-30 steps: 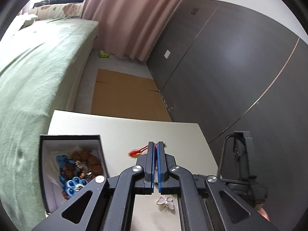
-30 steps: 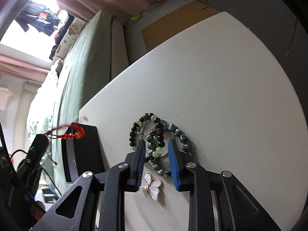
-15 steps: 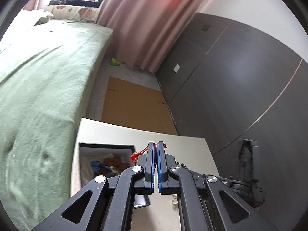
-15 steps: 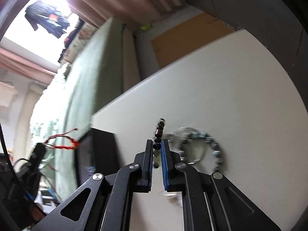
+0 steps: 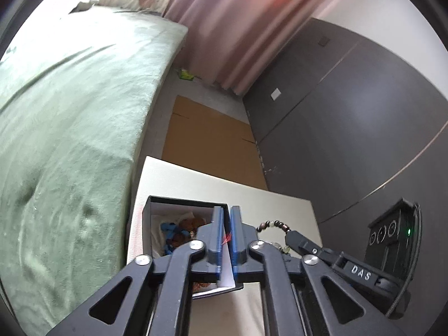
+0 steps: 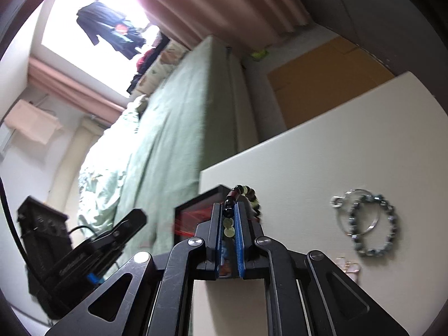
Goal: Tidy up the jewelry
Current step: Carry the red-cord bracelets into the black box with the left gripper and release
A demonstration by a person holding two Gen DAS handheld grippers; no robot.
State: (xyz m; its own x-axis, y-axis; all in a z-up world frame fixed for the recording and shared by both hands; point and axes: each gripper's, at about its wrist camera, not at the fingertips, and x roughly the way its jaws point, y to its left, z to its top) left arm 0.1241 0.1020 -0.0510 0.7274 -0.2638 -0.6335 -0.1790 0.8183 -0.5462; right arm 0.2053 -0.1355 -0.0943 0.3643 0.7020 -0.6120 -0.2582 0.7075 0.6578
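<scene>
A black jewelry box (image 5: pixel 179 205) with a white lining stands on the white table (image 5: pixel 252 196) and holds blue and brown pieces. My left gripper (image 5: pixel 226 218) hangs over the box; its jaws stand slightly apart with a red cord bracelet (image 5: pixel 226 238) blurred between them. My right gripper (image 6: pixel 230 210) is shut on a dark and pale green bead bracelet (image 6: pixel 243 191) and holds it above the table, close to the box (image 6: pixel 196 210). That bracelet also shows in the left wrist view (image 5: pixel 273 224).
A grey bead bracelet (image 6: pixel 389 232) and a silver ring bangle (image 6: pixel 355 215) lie on the table at the right. A small pale brooch (image 6: pixel 347 266) lies below them. A green bed (image 5: pixel 70 112) runs along the table's left side. Dark wall panels stand on the right.
My left gripper moved over the box and its jaws parted a little on the red cord. My right gripper closed on the bead bracelet, lifted it and carried it left to the box.
</scene>
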